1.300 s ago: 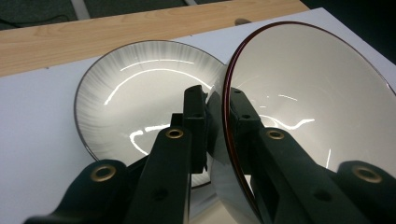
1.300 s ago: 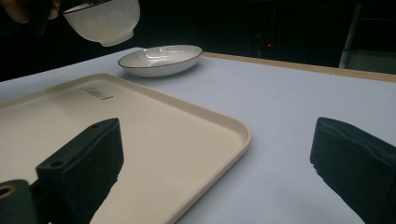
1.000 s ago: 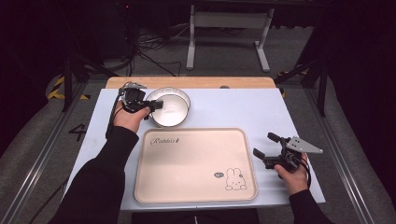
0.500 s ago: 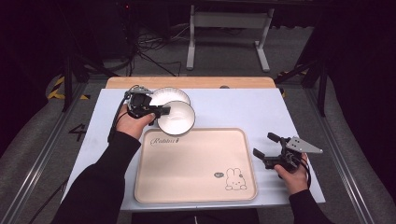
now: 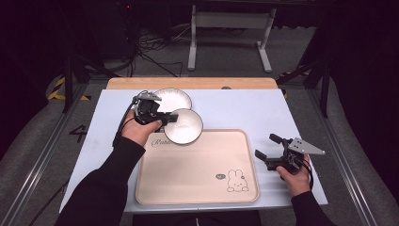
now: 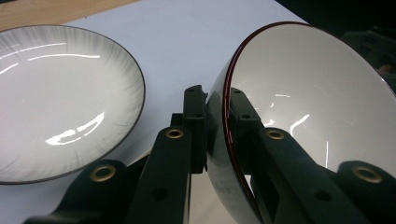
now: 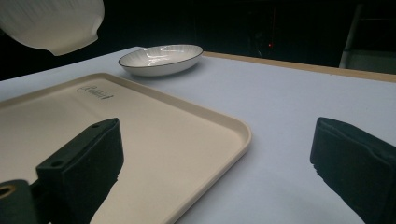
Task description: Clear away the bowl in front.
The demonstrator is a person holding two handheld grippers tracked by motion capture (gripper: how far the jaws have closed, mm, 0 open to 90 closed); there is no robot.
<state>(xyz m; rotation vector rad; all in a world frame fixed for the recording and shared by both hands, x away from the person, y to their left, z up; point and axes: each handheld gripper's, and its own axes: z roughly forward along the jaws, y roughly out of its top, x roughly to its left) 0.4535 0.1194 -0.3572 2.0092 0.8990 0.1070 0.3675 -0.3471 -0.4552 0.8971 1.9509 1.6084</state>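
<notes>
A white bowl (image 5: 184, 127) with a dark red rim hangs tilted above the far left corner of the beige tray (image 5: 197, 179). My left gripper (image 5: 165, 118) is shut on the bowl's rim, one jaw inside and one outside. The left gripper view shows the bowl (image 6: 303, 107) pinched in that gripper (image 6: 217, 100), with a grey-rimmed white plate (image 6: 60, 98) lying on the table to the left. My right gripper (image 5: 265, 146) rests open just right of the tray, nothing between its jaws. In the right gripper view, that gripper (image 7: 217, 140) faces the tray's corner (image 7: 140, 135) and the plate (image 7: 161, 58).
The plate (image 5: 173, 98) sits on the white table cover near the far edge, behind the bowl. A rabbit drawing (image 5: 236, 181) marks the tray's near right corner. A wooden strip (image 5: 193, 83) runs along the table's far side, with a metal stand behind it.
My left gripper has lifted the bowl off the plate and carried it right and nearer, over the tray's far left corner. The right gripper has stayed still.
</notes>
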